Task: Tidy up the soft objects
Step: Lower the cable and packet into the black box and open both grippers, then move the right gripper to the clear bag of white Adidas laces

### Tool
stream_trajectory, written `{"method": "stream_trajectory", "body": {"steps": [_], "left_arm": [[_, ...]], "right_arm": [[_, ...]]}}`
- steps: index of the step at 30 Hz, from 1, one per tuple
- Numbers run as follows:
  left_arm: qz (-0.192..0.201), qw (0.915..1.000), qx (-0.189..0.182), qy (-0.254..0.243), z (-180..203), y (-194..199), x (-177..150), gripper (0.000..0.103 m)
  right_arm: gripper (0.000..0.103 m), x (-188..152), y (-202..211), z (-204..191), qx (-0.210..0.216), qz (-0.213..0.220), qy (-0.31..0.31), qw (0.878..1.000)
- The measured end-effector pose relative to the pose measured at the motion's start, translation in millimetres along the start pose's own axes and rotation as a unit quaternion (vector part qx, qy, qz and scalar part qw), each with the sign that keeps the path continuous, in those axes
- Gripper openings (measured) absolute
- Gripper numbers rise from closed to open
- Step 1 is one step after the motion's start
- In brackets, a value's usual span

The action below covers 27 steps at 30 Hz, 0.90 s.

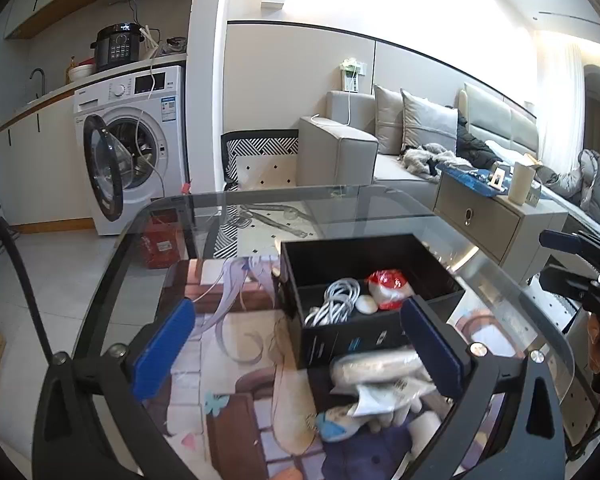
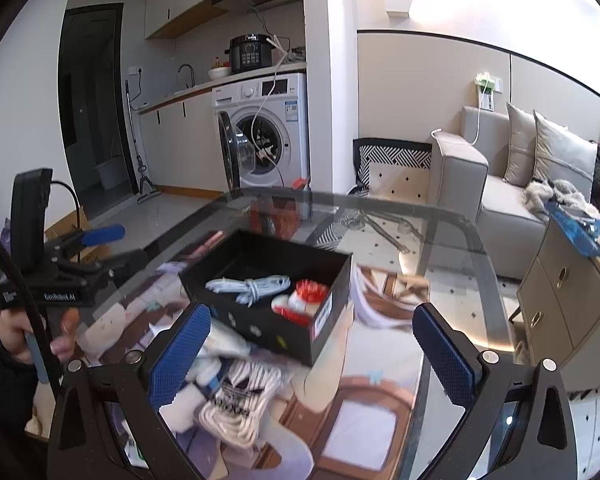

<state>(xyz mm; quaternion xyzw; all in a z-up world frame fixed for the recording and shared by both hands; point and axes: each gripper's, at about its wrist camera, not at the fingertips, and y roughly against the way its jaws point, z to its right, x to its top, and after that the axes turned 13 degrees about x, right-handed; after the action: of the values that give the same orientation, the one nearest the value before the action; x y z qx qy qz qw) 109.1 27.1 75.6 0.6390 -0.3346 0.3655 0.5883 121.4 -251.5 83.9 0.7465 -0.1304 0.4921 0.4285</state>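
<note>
Glass table [image 1: 380, 200], washing machine [image 1: 132, 140] behind, perhaps ajar.

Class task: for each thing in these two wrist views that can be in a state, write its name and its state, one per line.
left gripper: open, holding nothing
right gripper: open, holding nothing
black box: lidless, partly filled
white cable: coiled, inside the box
red and white bundle: inside the box
packaged socks: outside the box, on the table
washing machine: door open

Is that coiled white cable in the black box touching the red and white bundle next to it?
Apart. In the right wrist view, the coiled white cable and the red and white bundle lie in the black box with dark floor showing between them.
</note>
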Motion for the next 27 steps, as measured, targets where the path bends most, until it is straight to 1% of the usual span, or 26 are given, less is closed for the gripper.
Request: {"method": "stream_trajectory", "body": {"steps": [4, 8, 13, 17, 20, 23, 27], "left_arm": [[-0.007, 1.0, 0.006, 0.0, -4, 5, -9, 0.103], [-0.013, 0.9999, 0.01, 0.0, -8, 10, -19, 0.103], [-0.024, 0.9996, 0.014, -0.006, -9, 16, -34, 0.103], [-0.029, 0.9994, 0.016, -0.003, -12, 18, -41, 0.103], [-0.032, 0.9994, 0.015, -0.004, -11, 20, -44, 0.103], [-0.032, 0.9994, 0.012, -0.007, -9, 22, -48, 0.103], [-0.033, 0.9994, 0.011, -0.008, -7, 24, -51, 0.103]], "right_arm": [[0.103, -18, -3, 3, 0.002, -0.006, -0.024, 1.0], [0.103, -31, 2, 5, -0.001, -0.002, -0.043, 0.999], [0.103, -41, 8, 1, -0.017, -0.007, -0.039, 0.999], [0.103, -47, 12, -1, -0.019, -0.016, -0.049, 0.998], [0.103, -49, 17, -5, -0.014, -0.009, -0.06, 0.998], [0.103, -53, 20, -13, -0.016, -0.007, -0.055, 0.998], [0.103, -58, 15, -17, -0.019, -0.02, -0.048, 0.998]]}}
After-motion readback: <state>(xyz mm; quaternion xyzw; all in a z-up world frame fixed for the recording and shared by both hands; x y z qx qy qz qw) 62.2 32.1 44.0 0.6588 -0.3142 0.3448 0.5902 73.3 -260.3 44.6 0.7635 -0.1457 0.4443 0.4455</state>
